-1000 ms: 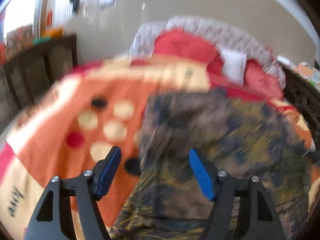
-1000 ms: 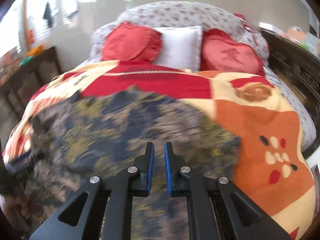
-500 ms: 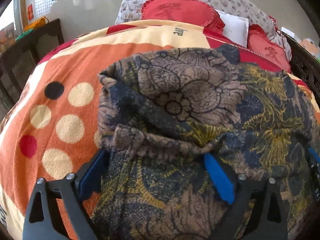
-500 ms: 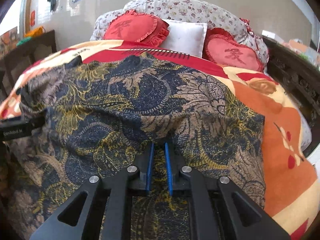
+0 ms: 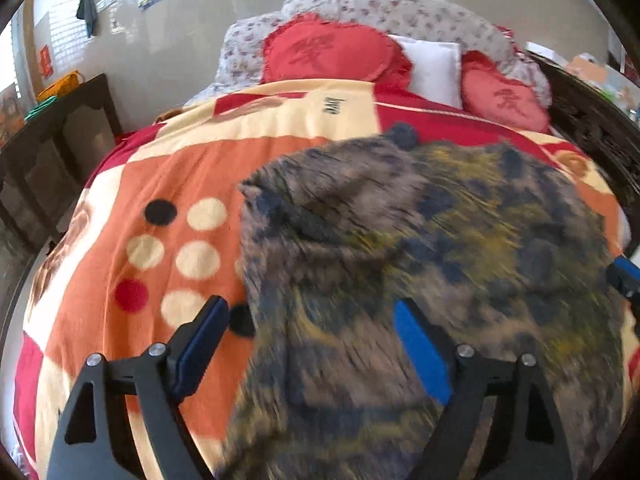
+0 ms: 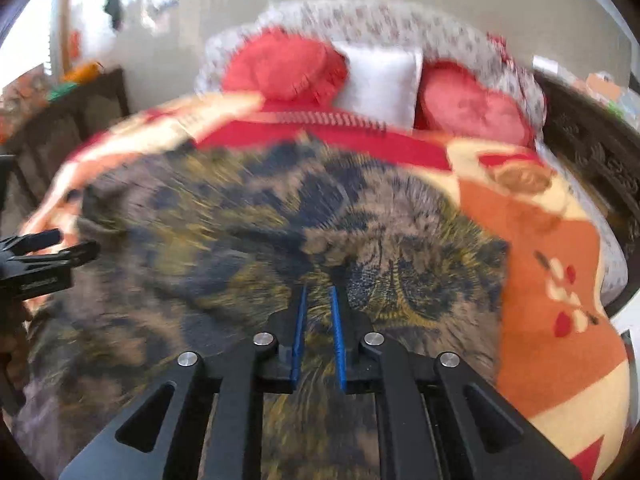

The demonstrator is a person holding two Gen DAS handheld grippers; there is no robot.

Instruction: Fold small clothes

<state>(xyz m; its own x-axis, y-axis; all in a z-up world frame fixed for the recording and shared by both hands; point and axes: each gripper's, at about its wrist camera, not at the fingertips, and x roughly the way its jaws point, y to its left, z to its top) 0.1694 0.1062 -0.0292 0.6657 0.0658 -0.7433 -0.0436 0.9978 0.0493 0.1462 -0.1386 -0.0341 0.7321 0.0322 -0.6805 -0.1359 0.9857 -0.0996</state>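
Left wrist view. My left gripper point(image 5: 310, 338) has its jaws spread wide with nothing between the blue pads point(image 5: 420, 356): the left pad hangs over the orange blanket point(image 5: 132, 184), the right pad over the patterned garment point(image 5: 420, 240), whose left edge runs up between them. The garment, a dark floral cloth in brown, navy and yellow, lies spread over the right half of the bed, blurred by motion. At the far right edge a blue tip of my right gripper point(image 5: 624, 274) shows beside the cloth. Red heart cushions point(image 5: 332, 52) and a white pillow point(image 5: 434, 66) stand at the headboard, well apart from the work.

Right wrist view. My right gripper point(image 6: 318, 336) has its jaws drawn narrow on a pinch of the garment point(image 6: 248, 216), the cloth rising into the slit between the pads. My left gripper point(image 6: 44, 258) appears at the left edge, beside the cloth's far side.

Step in hand, as I judge it: laying the garment out or starting its first fold, with one side held and the other free. The next move calls for my left jaws to close on the near left edge so both sides travel together.

Containers: none is visible in either view
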